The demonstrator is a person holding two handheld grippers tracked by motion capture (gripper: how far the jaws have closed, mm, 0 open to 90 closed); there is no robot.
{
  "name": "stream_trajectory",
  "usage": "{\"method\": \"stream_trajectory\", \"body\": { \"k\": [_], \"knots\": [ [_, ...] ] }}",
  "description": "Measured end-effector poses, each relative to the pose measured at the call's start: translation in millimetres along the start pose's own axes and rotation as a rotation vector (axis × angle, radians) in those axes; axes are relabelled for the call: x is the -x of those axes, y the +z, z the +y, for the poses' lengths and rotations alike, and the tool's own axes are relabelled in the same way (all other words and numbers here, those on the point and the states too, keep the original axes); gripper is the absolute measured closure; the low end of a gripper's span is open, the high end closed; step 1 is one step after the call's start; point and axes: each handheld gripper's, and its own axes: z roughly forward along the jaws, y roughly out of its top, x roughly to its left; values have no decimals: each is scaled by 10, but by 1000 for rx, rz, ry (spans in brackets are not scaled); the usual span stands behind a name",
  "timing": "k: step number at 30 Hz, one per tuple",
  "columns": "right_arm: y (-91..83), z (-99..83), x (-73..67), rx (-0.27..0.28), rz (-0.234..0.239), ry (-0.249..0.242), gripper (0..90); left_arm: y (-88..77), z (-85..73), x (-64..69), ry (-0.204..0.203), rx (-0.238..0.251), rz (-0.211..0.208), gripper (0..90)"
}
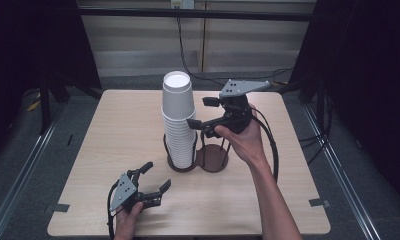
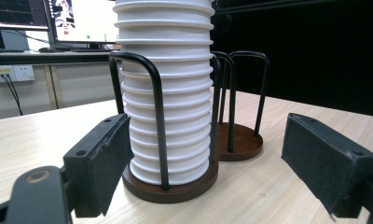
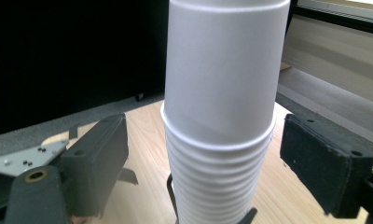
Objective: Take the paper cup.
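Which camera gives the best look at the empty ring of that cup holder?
The high view: the empty ring lies bare beside the cup stack. The left gripper view shows it partly behind the stack. In the right gripper view I cannot make it out.

The cup stack (image 1: 178,120) stood in the holder's (image 1: 198,161) left ring. The right ring (image 1: 214,157) adjoined it. Both rested on the table (image 1: 113,135).

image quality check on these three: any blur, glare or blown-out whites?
High view: dim, soft, dark surround; cups top nearly blown out. Left gripper view: holder and stack sharp, near pads slightly soft, monitor overexposed. Right gripper view: top cup evenly lit, little texture; background black at left, pads soft.
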Motion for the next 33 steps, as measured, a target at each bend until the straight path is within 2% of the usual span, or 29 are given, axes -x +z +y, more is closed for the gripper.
{"method": "stream_trajectory", "body": {
  "k": [9, 10, 11, 18, 23, 33],
  "knots": [
    [114, 182, 40, 3, 17, 3, 132, 5, 1, -1, -4, 1, -5, 158],
    [134, 201, 40, 0, 22, 3, 132, 3, 4, -14, 15, -1, -4, 158],
    [153, 219, 39, -8, 11, -7, 132, 2, 0, -2, -1, 1, 1, 158],
    [263, 349, 60, -11, 15, -11, 127, 4, 0, 3, -8, 2, -4, 158],
    [347, 408, 94, -21, -2, -8, 129, 3, 0, 2, -5, 1, -4, 158],
    [496, 479, 134, -29, 11, -5, 132, 3, 0, 2, -5, 1, -4, 158]
  ]
}}
